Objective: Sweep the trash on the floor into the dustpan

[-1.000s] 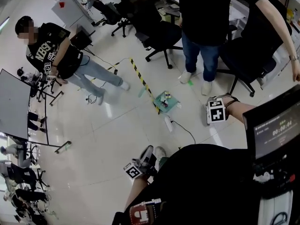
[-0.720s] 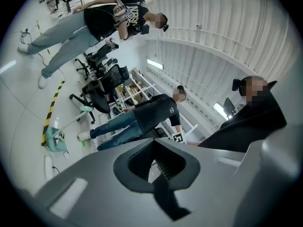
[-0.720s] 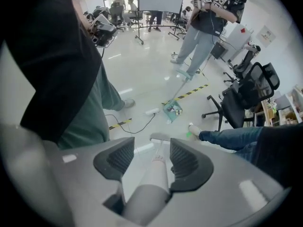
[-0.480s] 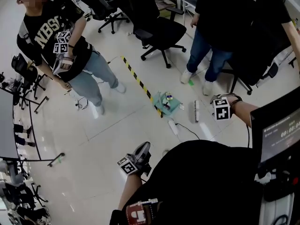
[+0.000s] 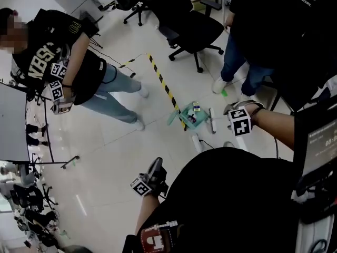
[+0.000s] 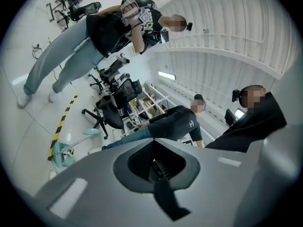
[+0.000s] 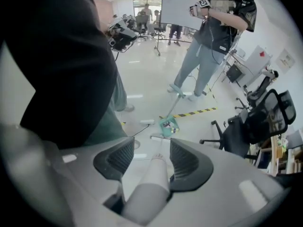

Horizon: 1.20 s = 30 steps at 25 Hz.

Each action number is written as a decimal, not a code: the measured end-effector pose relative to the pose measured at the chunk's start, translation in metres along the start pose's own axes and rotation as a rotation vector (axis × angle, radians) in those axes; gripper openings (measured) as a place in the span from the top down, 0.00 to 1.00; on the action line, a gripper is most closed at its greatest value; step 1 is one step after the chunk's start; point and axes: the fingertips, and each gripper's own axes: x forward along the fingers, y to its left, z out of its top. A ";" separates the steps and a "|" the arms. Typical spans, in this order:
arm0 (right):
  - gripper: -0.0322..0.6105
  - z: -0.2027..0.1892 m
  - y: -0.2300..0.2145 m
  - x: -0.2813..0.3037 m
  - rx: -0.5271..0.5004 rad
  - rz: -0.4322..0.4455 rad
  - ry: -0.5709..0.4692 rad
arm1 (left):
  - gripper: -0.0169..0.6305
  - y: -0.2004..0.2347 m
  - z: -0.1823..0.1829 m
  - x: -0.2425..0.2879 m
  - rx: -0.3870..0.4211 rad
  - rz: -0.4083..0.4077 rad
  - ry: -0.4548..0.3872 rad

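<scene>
Far to the left of my left claw [image 6: 155,161] stands one person [image 5: 63,62] in a black shirt with large white letters. I can read "NBS"; the rest is folded away. This person carries two cubes with square markers. My left claw is pressed together and holds nothing. Around it, and over to my right claw [image 7: 151,156], lies a wide stretch of pale floor [image 5: 105,162], open for moving.

Ahead of both claws, one yellow-black striped tape [image 5: 164,86] runs across the floor and reaches one teal dustpan [image 5: 184,121]. The dustpan lies ahead and to the left of my right claw, with small pieces of trash [image 5: 196,108] inside; I cannot count them. Just right of it lies the white broom head [image 5: 212,121].

My right claw pinches the white broom handle [image 7: 150,181]. Beyond it stands a second person [image 5: 253,30] in jeans, beside one black office chair [image 5: 196,31]. To its right, one dark screen [image 5: 322,141] shows digits beginning "00:".
</scene>
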 end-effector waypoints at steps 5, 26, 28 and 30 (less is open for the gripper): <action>0.58 0.015 -0.025 0.004 -0.049 -0.009 -0.038 | 0.98 0.002 -0.001 0.010 0.011 0.019 0.005; 0.86 0.051 -0.093 0.034 0.170 -0.103 -0.152 | 0.98 0.047 0.015 0.002 -0.023 -0.016 0.069; 0.86 0.049 -0.101 0.024 0.190 -0.116 -0.175 | 0.98 0.045 0.010 0.006 -0.014 -0.018 0.078; 0.86 0.053 -0.103 0.010 0.193 -0.127 -0.191 | 0.98 0.038 0.010 0.009 -0.009 -0.032 0.079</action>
